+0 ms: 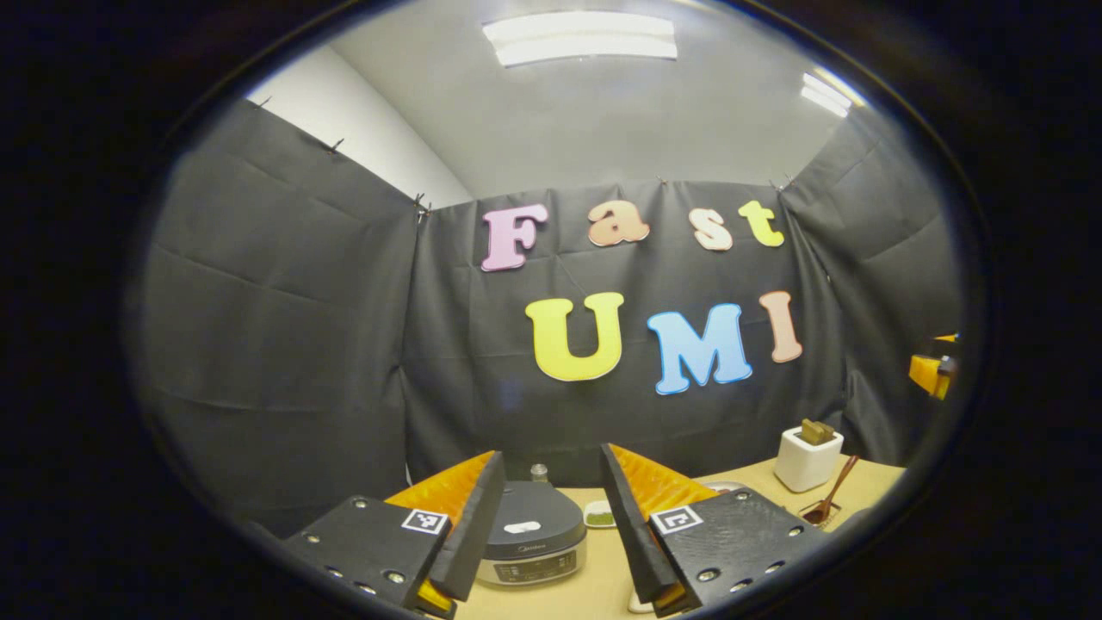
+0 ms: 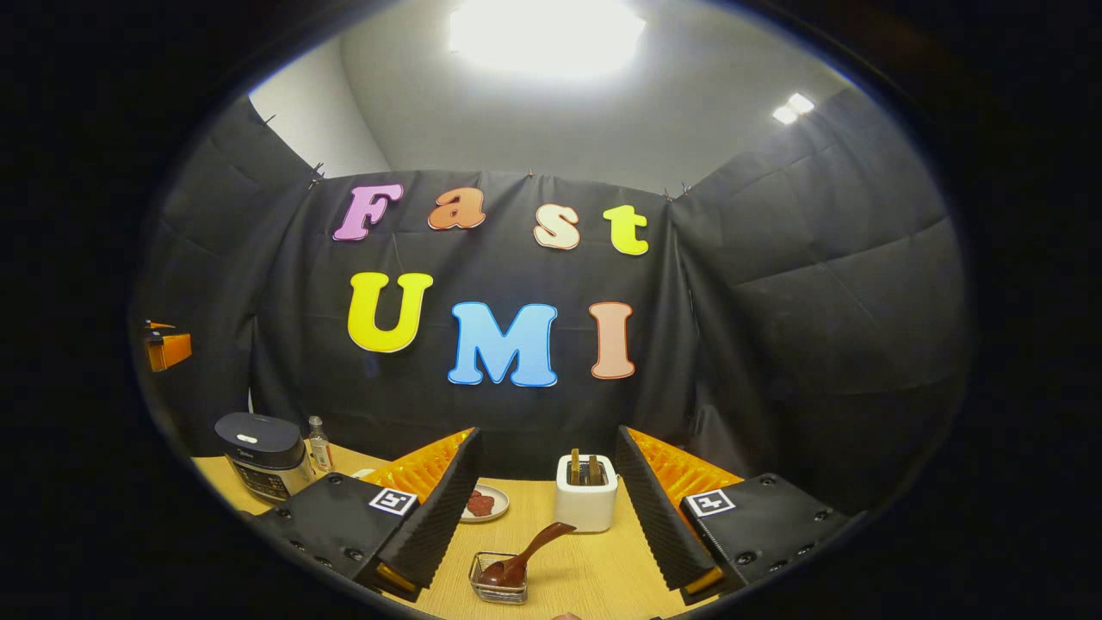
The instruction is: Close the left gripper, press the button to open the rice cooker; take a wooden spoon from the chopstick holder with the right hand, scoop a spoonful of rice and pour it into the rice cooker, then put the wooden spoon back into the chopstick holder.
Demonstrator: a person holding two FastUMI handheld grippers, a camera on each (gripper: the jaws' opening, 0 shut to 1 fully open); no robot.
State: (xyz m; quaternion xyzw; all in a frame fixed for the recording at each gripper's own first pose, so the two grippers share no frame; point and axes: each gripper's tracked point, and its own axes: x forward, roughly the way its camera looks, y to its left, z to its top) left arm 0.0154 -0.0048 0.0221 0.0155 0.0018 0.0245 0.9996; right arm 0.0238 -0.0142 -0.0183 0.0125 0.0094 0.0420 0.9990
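Observation:
The grey rice cooker [image 1: 534,534] stands on the table with its lid down and a white button [image 1: 522,526] on top. My left gripper [image 1: 551,465] hovers open just in front of it, the cooker showing between the fingers. The white chopstick holder [image 2: 586,504] stands ahead of my open right gripper [image 2: 547,439], with wooden ends sticking out of it. A wooden spoon [image 2: 525,555] leans with its bowl in a small square container [image 2: 499,579] near the right gripper. The cooker [image 2: 263,456] is at far left in the right gripper view; the holder [image 1: 807,461] and spoon [image 1: 833,498] are at right in the left gripper view.
A small bottle [image 2: 319,443] stands beside the cooker. A plate [image 2: 482,504] with something red lies left of the holder, and a small dish [image 1: 599,517] with green contents sits right of the cooker. The black cloth wall closes the table's far side.

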